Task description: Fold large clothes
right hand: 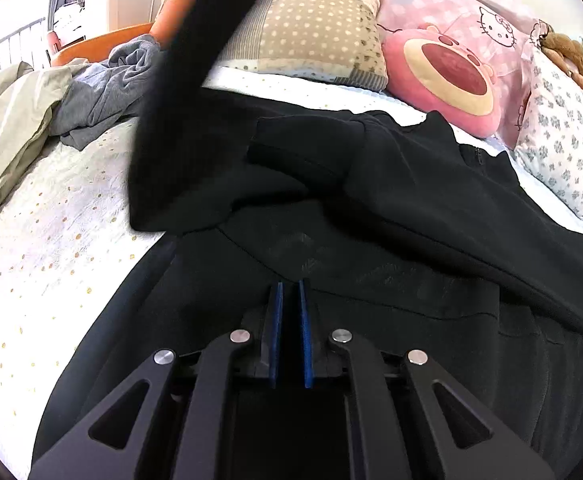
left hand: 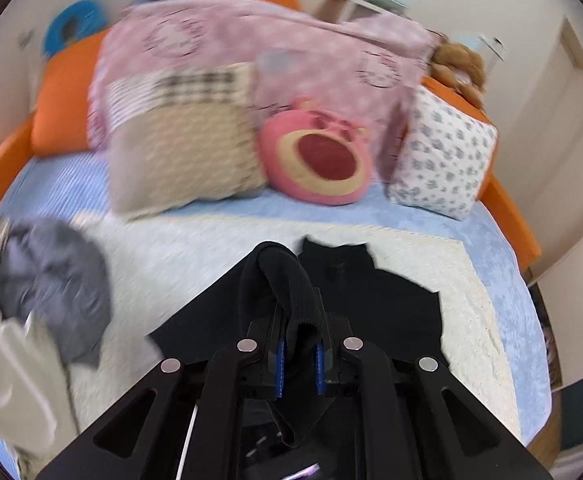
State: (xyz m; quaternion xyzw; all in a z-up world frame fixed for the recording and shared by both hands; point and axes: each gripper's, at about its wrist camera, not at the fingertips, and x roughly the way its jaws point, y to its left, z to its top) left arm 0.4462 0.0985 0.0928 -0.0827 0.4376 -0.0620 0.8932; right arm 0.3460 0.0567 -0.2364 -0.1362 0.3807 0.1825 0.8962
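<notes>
A black garment (right hand: 391, 208) lies spread on the white bedspread (right hand: 31, 240); it also shows in the left wrist view (left hand: 391, 300). My left gripper (left hand: 299, 344) is shut on its ribbed black sleeve cuff (left hand: 291, 292), lifted above the bed. That sleeve (right hand: 179, 92) hangs as a dark blurred band across the right wrist view. My right gripper (right hand: 289, 300) hovers low over the garment's lower part, its blue pads (right hand: 277, 320) a narrow gap apart with nothing between them.
A grey garment (left hand: 55, 280) and a beige garment (left hand: 15, 372) lie crumpled at the left. Pillows, a pink plush (left hand: 319, 160) and a pink blanket (left hand: 251, 40) line the head of the bed. The orange bed frame (left hand: 511, 212) edges the right.
</notes>
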